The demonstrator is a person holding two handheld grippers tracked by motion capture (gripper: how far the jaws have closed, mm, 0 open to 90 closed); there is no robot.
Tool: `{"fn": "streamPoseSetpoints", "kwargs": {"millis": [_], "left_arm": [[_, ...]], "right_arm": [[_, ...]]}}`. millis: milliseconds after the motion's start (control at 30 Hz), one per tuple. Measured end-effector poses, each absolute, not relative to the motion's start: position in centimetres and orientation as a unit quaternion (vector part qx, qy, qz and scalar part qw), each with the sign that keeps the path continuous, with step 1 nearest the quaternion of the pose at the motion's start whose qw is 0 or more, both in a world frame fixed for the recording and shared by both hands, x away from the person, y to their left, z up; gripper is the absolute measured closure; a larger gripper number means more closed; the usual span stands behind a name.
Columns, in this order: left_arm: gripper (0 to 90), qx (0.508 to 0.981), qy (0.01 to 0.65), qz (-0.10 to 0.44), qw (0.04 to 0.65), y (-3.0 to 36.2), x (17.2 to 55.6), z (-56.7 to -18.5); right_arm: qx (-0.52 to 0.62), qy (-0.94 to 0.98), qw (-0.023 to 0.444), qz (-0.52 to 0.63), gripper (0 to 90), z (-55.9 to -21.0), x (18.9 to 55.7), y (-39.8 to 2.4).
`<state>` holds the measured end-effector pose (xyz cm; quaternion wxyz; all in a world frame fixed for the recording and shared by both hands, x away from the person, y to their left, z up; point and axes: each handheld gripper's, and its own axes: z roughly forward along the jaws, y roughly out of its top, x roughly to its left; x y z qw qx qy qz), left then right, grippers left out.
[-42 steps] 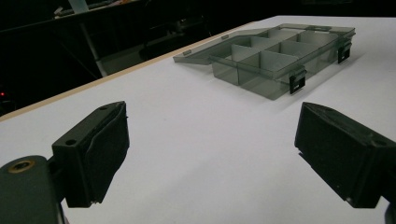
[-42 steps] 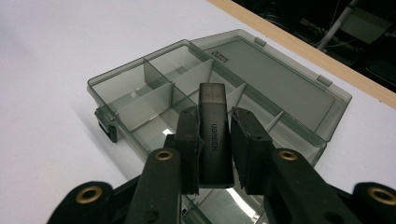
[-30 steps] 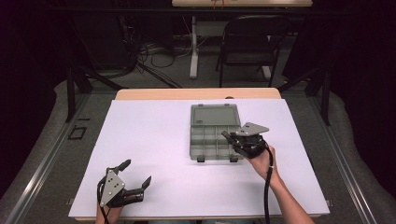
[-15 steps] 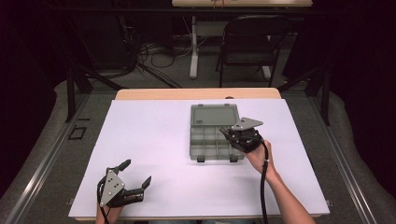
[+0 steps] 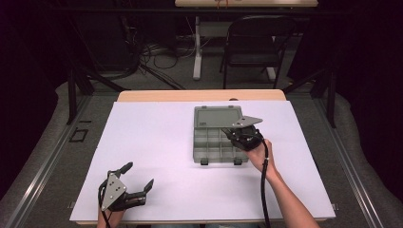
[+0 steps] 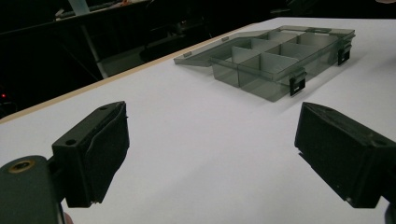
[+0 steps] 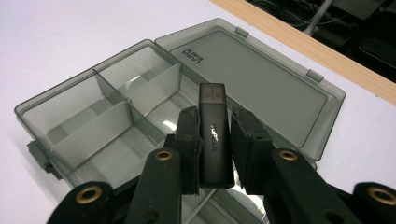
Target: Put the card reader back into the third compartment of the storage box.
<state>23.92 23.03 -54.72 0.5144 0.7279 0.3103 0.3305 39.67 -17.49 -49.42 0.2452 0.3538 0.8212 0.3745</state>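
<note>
A smoky grey compartment box (image 5: 209, 147) lies open on the white table, its flat lid (image 5: 217, 116) folded back toward the far edge. My right gripper (image 5: 237, 135) hovers over the box's right side, shut on a black USB stick (image 7: 214, 133) that points toward the lid (image 7: 252, 79); the divided compartments (image 7: 107, 112) below look empty. My left gripper (image 5: 139, 178) rests near the table's front left corner, open with nothing between its pads (image 6: 100, 151). From there the box (image 6: 275, 60) lies well ahead.
The white table sheet (image 5: 157, 142) ends in a wooden strip (image 5: 199, 95) at the far edge. Beyond stand a dark folding chair (image 5: 256, 45), a table leg and floor cables. A cable trails from my right gripper along the forearm (image 5: 263, 190).
My right gripper has moved a little farther over the box with the USB stick, toward the lid. The left gripper has stayed put.
</note>
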Motion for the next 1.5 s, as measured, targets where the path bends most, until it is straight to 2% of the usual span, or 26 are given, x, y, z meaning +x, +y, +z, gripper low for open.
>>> {"fn": "streamPoseSetpoints", "kwargs": {"millis": [1500], "left_arm": [[10.3,0.726,0.308,0.333,0.517,23.0,23.8,-54.6]], "right_arm": [[0.445,0.796,0.226,0.343,73.1,-50.8,42.2,-15.7]]}}
